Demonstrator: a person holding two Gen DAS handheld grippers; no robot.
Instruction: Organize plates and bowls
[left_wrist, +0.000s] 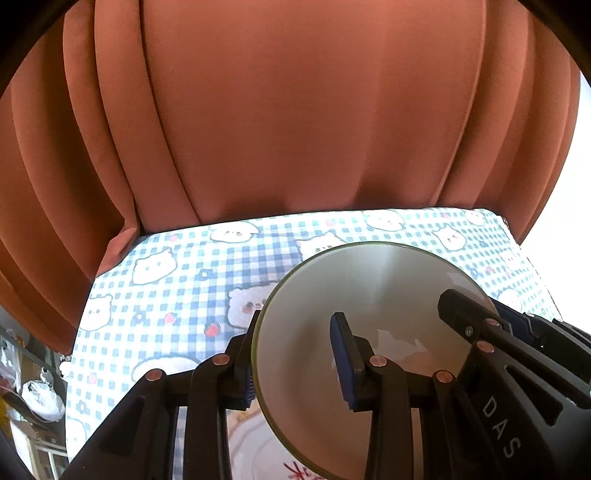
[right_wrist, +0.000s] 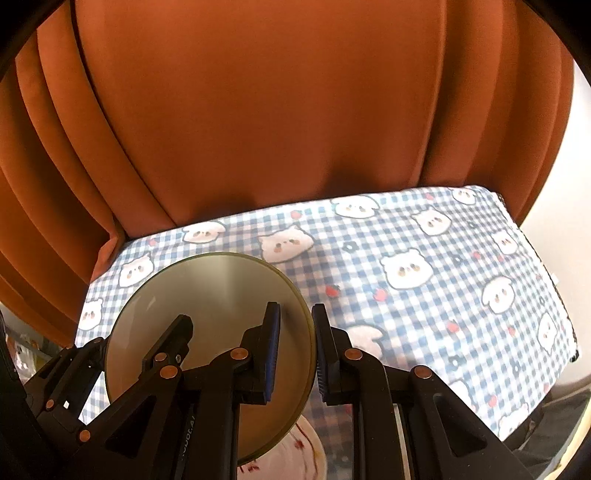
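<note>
Nearest the left wrist camera, the left gripper (left_wrist: 299, 363) fills the bottom of the view, its black linkage arms running in from 6 o'clock. Its two fingers are clamped on the rim of a bowl (left_wrist: 384, 295): one blue-padded finger (left_wrist: 341, 363) sits inside the bowl and the other presses the outer wall at the bowl's 9 o'clock edge. The bowl is pale inside with a thin olive-green rim, and it tilts so that its open mouth faces the camera. At 3 o'clock in this view the right gripper (left_wrist: 491, 317) reaches in and grips the opposite rim. In the right wrist view the same bowl (right_wrist: 207, 291) sits at 8 o'clock, and the right gripper (right_wrist: 297, 350) pinches its 3 o'clock rim, one finger inside and one outside, closed tight on the wall. The left gripper (right_wrist: 147, 350) shows there at 8 o'clock, holding the far rim. So the bowl hangs between both tools, held from two sides, above a cloth (left_wrist: 192, 273) checked blue and white with cartoon animal faces and small red strawberries. Just under the bowl, at 6 o'clock, part of a white plate (right_wrist: 295, 458) with red markings peeks out. Behind the table, rust-orange curtains (left_wrist: 295, 110) in deep folds fill the upper half of both views.
</note>
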